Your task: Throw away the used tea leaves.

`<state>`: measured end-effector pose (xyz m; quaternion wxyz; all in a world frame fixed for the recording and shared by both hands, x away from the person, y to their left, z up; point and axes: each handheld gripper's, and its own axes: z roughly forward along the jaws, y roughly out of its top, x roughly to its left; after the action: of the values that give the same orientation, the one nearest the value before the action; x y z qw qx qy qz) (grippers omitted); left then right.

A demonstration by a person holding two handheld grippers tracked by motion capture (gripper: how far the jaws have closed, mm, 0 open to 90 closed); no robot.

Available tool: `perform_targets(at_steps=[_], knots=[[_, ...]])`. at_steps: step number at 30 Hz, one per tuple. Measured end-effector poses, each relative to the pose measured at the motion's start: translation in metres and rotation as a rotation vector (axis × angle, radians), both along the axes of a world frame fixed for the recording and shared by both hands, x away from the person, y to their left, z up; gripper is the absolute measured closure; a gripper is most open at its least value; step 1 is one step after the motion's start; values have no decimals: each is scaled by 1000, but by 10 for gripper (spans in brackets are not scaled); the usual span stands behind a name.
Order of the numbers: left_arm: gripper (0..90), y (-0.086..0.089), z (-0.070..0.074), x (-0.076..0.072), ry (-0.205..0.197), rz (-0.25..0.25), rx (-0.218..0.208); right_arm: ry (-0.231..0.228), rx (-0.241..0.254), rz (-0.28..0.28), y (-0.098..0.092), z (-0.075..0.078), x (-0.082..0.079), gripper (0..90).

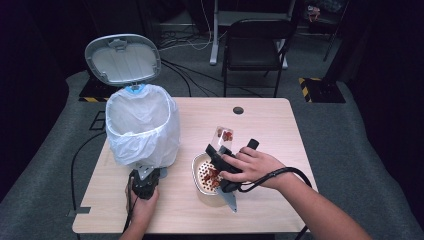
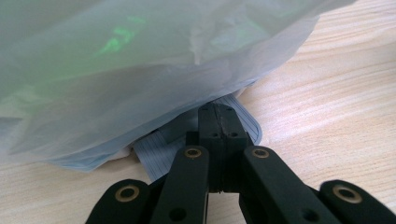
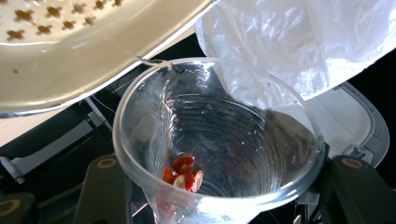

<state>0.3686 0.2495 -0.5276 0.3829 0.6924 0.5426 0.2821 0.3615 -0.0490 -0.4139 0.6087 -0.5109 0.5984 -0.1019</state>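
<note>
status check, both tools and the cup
Left tool shut on bin pedal. Right tool shut on clear cup, tipped over strainer bowl. Few red pieces left inside.

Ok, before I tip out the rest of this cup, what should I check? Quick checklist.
1. Clear cup held by the right hand-held gripper: ok, a jaw on either side.
2. Cup rim at the perforated bowl: ok, the rim is close to the bowl's edge.
3. Cup emptied: not ok, a few red pieces sit at its bottom.
4. Bin lid open: ok, it stands up.
5. Left hand-held gripper on the ribbed grey pedal: ok, jaws shut, tips at it.
6. Liquid left in the cup: cannot tell.
</note>
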Motion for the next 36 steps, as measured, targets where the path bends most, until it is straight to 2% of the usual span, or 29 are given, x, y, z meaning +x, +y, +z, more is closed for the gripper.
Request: perform_targets(at_steps=[4,9,10,11,13,14,15,16,18,20,22,29,30,36], knots=[[900,0,0,0,-1,2,1,7,9,-2,1,1,1,399],[900,0,0,0,0,0,0,-9,-4,-7,1,2,-1,399],[900,0,0,0,0,1,0,31,-8,-50,-1,2,-2,399],[900,0,0,0,0,1,-1,-17,-14,-11,1,3,-1,398],[900,0,0,0,0,0,1,-28,-13,8,2,3,-1,398],[900,0,0,0,0,1,0,-25,4,3,1,2,0,398],[900,0,0,0,0,1,-1,-41,-17,15,2,3,-1,398],[900,0,0,0,0,1,-1,-43,-22,3,2,3,-2,398],[900,0,0,0,0,1,-2,-46,-22,24,2,3,-2,397],[900,0,0,0,0,0,0,-44,-28,10,1,2,-3,397],[900,0,0,0,0,1,-1,-49,-32,26,2,1,-4,396],[900,0,0,0,0,0,-1,-52,-33,24,2,2,-6,396],[900,0,0,0,0,1,0,-21,-31,4,1,1,-7,396],[900,0,0,0,0,1,-1,-14,-28,0,2,3,-9,395]])
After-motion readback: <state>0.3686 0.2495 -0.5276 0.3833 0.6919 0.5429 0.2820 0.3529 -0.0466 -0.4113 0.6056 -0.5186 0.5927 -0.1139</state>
